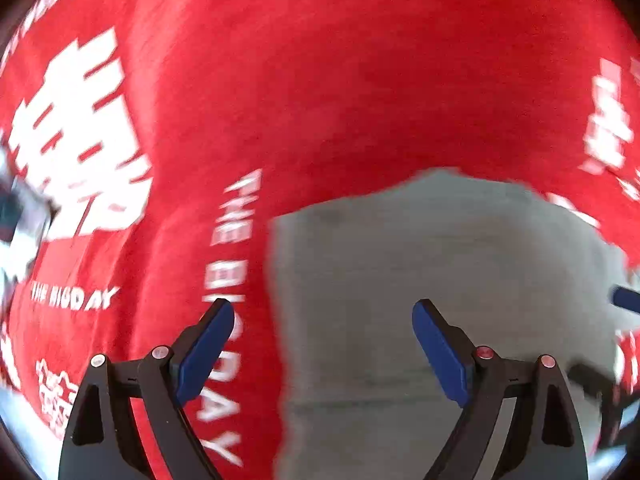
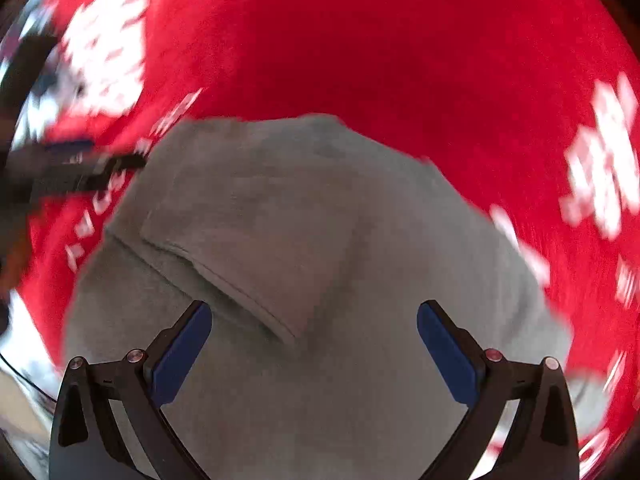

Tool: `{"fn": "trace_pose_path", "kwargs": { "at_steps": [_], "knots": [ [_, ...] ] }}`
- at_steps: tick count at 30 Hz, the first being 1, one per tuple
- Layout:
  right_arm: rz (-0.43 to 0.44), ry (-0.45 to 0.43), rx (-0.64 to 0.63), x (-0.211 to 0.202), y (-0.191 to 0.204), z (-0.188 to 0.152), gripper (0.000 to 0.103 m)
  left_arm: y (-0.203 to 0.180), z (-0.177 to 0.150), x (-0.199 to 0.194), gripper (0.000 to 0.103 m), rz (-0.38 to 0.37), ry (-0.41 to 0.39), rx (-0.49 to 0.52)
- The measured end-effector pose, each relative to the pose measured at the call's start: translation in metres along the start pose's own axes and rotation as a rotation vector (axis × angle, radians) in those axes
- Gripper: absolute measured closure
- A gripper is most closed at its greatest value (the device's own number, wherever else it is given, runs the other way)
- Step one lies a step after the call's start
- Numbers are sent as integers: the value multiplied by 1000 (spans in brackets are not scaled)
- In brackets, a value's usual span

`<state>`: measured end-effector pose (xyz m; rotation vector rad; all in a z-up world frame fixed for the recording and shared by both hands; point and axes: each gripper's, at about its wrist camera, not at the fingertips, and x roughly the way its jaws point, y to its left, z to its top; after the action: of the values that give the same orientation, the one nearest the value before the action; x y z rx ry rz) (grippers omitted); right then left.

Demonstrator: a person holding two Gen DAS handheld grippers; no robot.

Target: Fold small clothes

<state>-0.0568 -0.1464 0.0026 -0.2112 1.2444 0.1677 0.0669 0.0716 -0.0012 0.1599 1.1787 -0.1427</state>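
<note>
In the left wrist view, the left gripper points steeply down with its jaws spread wide and nothing between them. Below lies the grey garment, spread on a red cloth printed with white lettering that covers the tabletop. The left blue pad hangs over the red cloth just off the garment's left edge; the right pad hangs over the grey fabric. That edge runs roughly straight down the picture, and the far edge of the garment is ragged with blur. At the right border, beside the garment, a blue tip and dark parts of the right gripper show.

To do this fold well, I judge that the left jaws should come down astride the garment's edge, one pad each side, and pinch only the grey layer, not the red cloth under it.

In the right wrist view, the right gripper also stands wide open and empty, both pads over the grey garment. Only this view shows a folded flap with a stitched hem lying slantwise across the garment, its corner between the pads. It also shows the garment's rounded far outline, and the other gripper as a dark blur beyond the garment's upper left corner. The lettering is clearer in the left view.
</note>
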Motion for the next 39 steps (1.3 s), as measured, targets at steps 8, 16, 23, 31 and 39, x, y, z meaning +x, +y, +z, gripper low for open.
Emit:
{"fn": "trace_pose_path", "kwargs": {
  "at_steps": [8,16,23,31,39],
  "knots": [
    [-235,17,-213,41,38,18,98,24,6,75,12,7,141,-96],
    [243,-117,958,13,-149,-70,70,27,-2,74,11,-30,126,-114],
    [538,-96,1144,15,-134,-108,36,25,16,75,11,-74,150,-66],
    [913,74,1046,77,40,-22,36,25,32,89,38,-187,213,-55],
    [955,39,1079,94,56,23,96,33,39,70,91,-303,159,-13]
  ]
}}
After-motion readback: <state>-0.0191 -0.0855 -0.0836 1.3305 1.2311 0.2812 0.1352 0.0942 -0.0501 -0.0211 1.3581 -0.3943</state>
